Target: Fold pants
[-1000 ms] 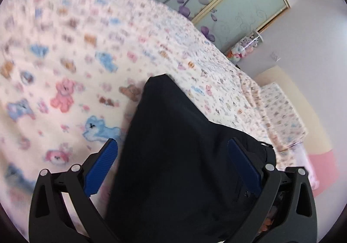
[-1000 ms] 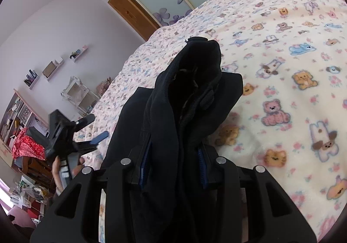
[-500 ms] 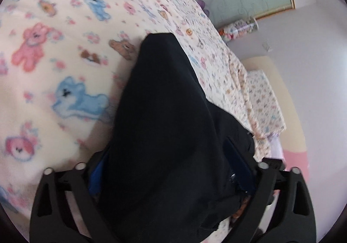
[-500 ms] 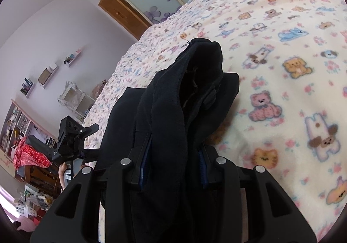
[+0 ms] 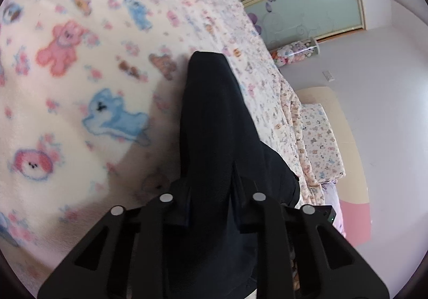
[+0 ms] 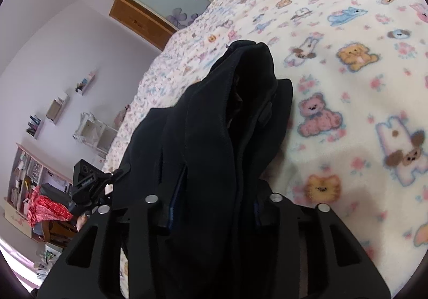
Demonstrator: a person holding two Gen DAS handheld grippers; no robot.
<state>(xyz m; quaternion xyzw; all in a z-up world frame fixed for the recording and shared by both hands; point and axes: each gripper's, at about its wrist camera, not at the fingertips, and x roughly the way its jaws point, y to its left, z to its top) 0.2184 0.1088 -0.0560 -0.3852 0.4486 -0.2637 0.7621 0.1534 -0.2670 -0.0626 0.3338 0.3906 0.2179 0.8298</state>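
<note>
Jaws of the left gripper (image 5: 211, 208), wide a second ago, now pinched on the black pants (image 5: 214, 122), right gripper (image 6: 211, 208) likewise clamped on cloth over the teddy-print bed blanket (image 6: 361, 101); both ends secured, ready to fold.

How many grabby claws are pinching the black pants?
2. The left gripper is shut on the black pants, and the right gripper is shut on a bunched part of them, over the teddy-bear blanket.
</note>
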